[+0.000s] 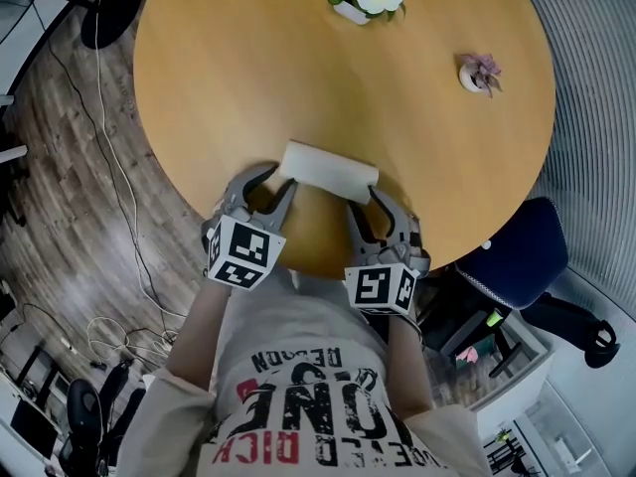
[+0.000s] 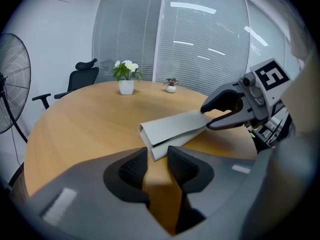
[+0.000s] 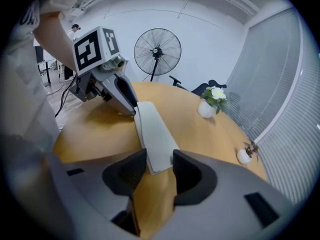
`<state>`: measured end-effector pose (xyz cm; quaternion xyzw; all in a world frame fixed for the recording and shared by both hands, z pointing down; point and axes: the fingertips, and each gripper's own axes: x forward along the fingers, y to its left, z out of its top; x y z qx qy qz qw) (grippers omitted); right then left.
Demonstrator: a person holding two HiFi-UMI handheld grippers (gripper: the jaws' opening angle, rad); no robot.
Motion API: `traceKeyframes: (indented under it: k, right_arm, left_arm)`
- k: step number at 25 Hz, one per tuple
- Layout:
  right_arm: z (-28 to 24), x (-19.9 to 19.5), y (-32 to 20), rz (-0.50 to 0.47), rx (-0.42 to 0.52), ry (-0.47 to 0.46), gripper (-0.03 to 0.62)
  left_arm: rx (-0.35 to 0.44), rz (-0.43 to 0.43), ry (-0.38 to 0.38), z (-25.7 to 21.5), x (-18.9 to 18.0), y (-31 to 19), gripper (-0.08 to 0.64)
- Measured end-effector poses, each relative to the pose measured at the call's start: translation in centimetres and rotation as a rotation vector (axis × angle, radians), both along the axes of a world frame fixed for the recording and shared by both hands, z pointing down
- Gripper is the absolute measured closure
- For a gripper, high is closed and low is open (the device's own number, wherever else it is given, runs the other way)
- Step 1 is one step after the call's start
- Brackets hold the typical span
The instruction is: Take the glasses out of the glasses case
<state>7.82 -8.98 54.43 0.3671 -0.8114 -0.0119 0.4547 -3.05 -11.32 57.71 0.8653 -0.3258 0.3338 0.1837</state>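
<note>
While the glasses case (image 1: pixel 328 170) lies shut near the table's (image 1: pixel 298 68) front edge, left gripper (image 1: pixel 276 180) and right gripper (image 1: pixel 364 205) flank its ends, jaws spread, gripping nothing. Pin one end firmly, then lift the flap gently.

Bright, even office light
Ceiling strips glare off the glass wall (image 2: pixel 200 49); table (image 1: pixel 229 87) shadows soft; fisheye edges bend and darken.
</note>
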Motion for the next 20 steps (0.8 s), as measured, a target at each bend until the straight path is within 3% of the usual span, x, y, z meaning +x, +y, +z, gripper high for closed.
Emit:
traceKeyframes:
  k: [6, 12, 20]
  right_arm:
    - [-1.7, 0.5, -0.7, 0.086, 0.012, -0.101, 0.466]
    - [-3.4, 1.0, -2.6, 0.142, 0.069, -0.119, 0.515]
    - [-3.8, 1.7, -5.2, 0.21, 0.067, -0.175, 0.525]
  left_arm:
    - [0.001, 0.006, -0.002, 0.1, 0.1, 0.1, 0.423]
    - [-0.006, 0.01, -0.001, 0.1, 0.1, 0.1, 0.427]
    - [-0.018, 0.019, 0.002, 0.1, 0.1, 0.1, 0.431]
